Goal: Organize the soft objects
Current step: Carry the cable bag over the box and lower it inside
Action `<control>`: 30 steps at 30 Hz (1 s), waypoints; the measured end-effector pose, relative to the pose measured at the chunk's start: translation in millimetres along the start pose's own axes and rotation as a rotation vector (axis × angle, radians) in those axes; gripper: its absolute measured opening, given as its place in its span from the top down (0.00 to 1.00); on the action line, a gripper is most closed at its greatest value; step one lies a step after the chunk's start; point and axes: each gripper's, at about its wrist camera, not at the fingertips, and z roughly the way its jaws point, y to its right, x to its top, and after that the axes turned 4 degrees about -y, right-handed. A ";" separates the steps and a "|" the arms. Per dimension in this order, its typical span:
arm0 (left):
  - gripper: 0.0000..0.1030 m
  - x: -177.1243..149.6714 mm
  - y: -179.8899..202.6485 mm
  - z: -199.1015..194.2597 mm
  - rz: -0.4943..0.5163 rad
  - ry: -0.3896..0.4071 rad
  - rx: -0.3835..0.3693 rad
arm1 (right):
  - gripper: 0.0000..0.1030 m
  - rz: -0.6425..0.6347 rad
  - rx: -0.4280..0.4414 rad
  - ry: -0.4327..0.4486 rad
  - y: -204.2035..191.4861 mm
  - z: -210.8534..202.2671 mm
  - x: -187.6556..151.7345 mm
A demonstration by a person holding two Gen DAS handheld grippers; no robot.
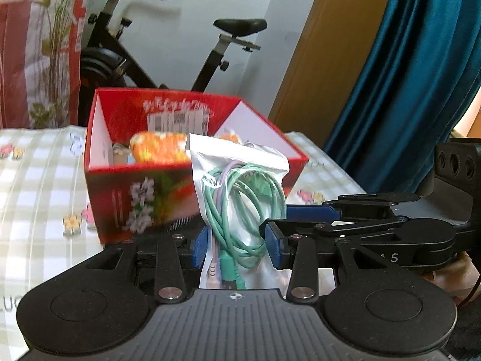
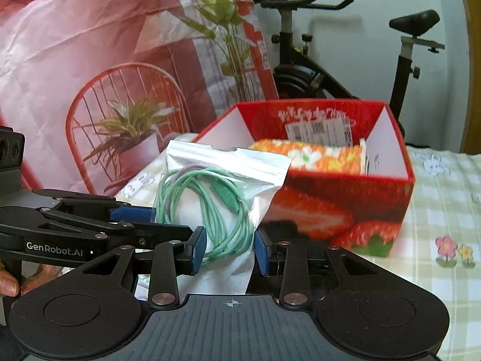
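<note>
Two tools, left tool (image 1: 236, 245) and right tool (image 2: 230, 248), clamping one cable pouch (image 1: 240, 198), checked cloth (image 1: 39, 180), red box (image 1: 168, 162), exercise bike (image 1: 144, 54) behind

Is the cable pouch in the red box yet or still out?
Out. The cable pouch is in front of the red box, gripped by both the left gripper and the right gripper. An orange cloth is already inside.

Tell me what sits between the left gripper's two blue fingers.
The left wrist view shows the pouch of green cables between the left gripper's fingers, which squeeze its lower part, in front of the red box.
</note>
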 end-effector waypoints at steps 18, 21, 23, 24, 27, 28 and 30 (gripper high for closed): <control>0.58 34.2 -6.2 12.4 -0.017 0.034 -0.024 | 0.69 -0.018 -0.005 0.042 20.8 0.6 37.8; 0.59 48.1 -13.0 15.6 -0.026 0.054 -0.023 | 0.69 -0.043 -0.006 0.061 22.0 3.3 55.7; 0.59 60.1 -18.8 18.6 -0.028 0.068 -0.022 | 0.69 -0.070 -0.010 0.076 23.6 7.6 70.4; 0.59 66.2 -21.7 20.6 -0.026 0.074 -0.019 | 0.69 -0.082 -0.012 0.083 24.5 10.4 77.6; 0.59 85.6 -31.4 29.2 -0.015 0.088 -0.002 | 0.69 -0.103 -0.016 0.100 29.8 23.2 100.5; 0.59 91.3 -34.6 32.2 -0.012 0.091 0.004 | 0.69 -0.104 -0.015 0.104 31.2 28.5 107.3; 0.59 101.7 -41.3 39.1 -0.010 0.094 0.022 | 0.69 -0.110 -0.018 0.114 34.5 40.2 119.5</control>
